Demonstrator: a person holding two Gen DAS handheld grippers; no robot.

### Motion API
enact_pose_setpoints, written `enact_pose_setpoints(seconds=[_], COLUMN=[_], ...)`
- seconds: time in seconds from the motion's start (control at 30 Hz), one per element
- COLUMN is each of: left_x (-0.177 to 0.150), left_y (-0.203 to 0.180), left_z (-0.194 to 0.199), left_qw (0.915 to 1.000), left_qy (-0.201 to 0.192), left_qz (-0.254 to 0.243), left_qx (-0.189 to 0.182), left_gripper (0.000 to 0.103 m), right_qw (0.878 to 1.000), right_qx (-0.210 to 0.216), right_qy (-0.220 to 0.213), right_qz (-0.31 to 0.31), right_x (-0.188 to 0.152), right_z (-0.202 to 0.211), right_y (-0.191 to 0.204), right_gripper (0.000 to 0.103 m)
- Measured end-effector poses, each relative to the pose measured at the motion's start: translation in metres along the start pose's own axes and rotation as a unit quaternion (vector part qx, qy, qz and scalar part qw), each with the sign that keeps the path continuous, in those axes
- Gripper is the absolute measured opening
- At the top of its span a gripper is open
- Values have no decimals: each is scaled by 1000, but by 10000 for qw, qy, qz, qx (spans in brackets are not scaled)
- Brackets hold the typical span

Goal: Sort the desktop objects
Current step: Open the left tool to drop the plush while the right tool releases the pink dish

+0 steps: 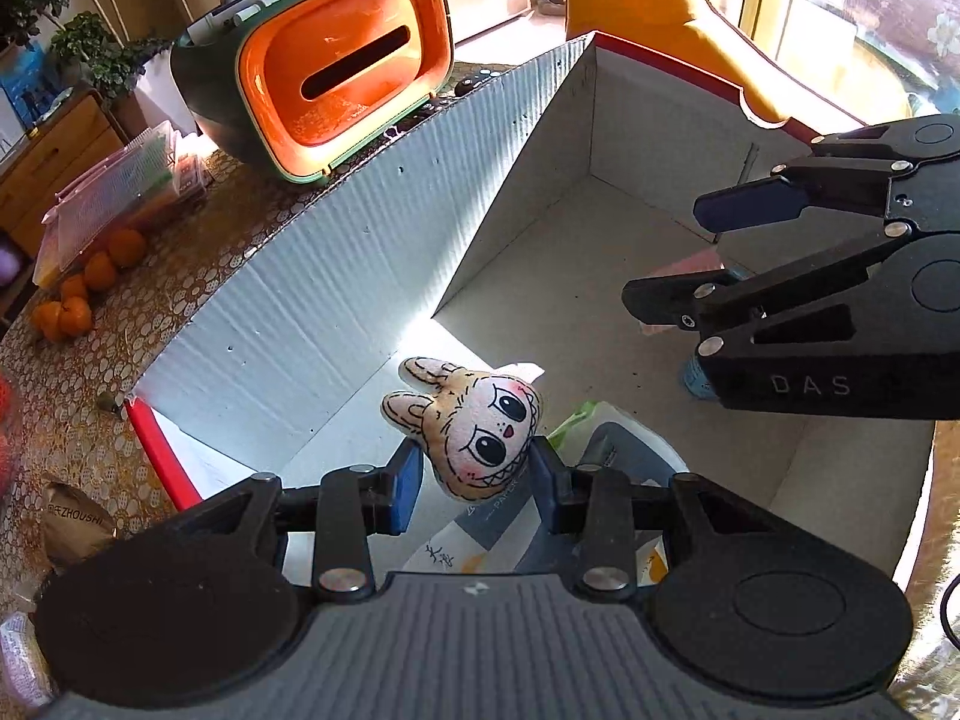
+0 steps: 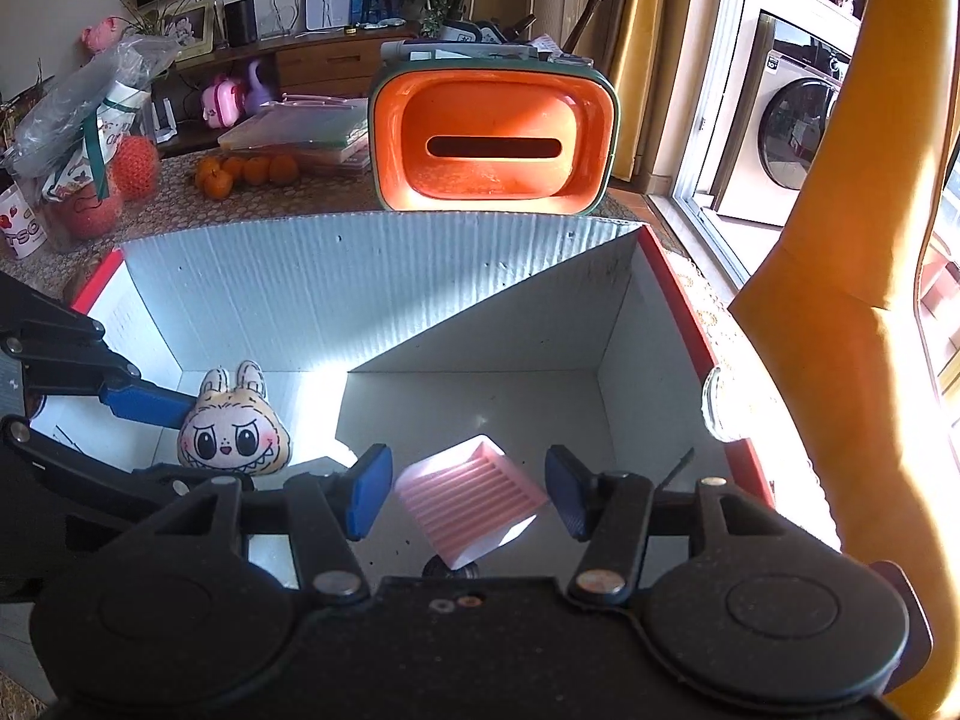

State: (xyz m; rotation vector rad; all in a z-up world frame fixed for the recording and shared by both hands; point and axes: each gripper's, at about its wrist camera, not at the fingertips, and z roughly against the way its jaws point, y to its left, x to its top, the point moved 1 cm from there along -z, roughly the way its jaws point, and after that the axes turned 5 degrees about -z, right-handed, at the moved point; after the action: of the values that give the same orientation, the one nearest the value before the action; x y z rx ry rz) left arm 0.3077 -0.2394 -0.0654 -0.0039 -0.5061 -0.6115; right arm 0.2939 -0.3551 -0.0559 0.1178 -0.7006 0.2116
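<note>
A white cardboard box point(image 1: 372, 276) with a red rim stands open on the table; it also shows in the right wrist view point(image 2: 384, 294). My left gripper point(image 1: 474, 483) is over the box, shut on a small plush rabbit-eared doll head point(image 1: 474, 429), also seen in the right wrist view point(image 2: 234, 432). My right gripper point(image 2: 468, 492) is open over the box, with a pink ribbed soap dish point(image 2: 474, 498) below and between its fingers, untouched. The right gripper point(image 1: 678, 258) appears at the right of the left wrist view.
An orange and green tissue box point(image 2: 495, 141) stands behind the cardboard box. Oranges point(image 2: 246, 171), a clear plastic case point(image 2: 294, 132) and bagged fruit point(image 2: 90, 120) lie at the back left. A paper packet point(image 1: 510, 516) and a small bottle point(image 1: 696, 378) lie in the box.
</note>
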Motion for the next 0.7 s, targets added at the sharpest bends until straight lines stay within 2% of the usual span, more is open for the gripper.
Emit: enact_pose_setpoints(seconds=[0.17, 0.27, 0.4, 0.47, 0.7], left_x=[0, 0, -1, -3, -15], left_y=[0, -1, -1, 0, 10], left_z=[2, 9, 22, 29, 54], left_qw=[10000, 9999, 9991, 9986, 9959], left_qy=[5, -139, -387, -482, -734], left_qz=[18, 58, 134, 211, 509], left_qx=[-25, -23, -72, -92, -159], left_gripper=[39, 50, 70, 71, 72], right_qw=[10000, 10000, 9998, 9997, 9991], right_qx=[11, 10, 15, 45, 114], right_qy=[3, -23, -79, -107, -194], right_qz=[-43, -89, -183, -213, -359], right_x=[0, 0, 0, 0, 0], right_z=[2, 3, 7, 9, 22], right_y=[-1, -2, -5, -6, -4], right_gripper=[64, 66, 73, 78, 84])
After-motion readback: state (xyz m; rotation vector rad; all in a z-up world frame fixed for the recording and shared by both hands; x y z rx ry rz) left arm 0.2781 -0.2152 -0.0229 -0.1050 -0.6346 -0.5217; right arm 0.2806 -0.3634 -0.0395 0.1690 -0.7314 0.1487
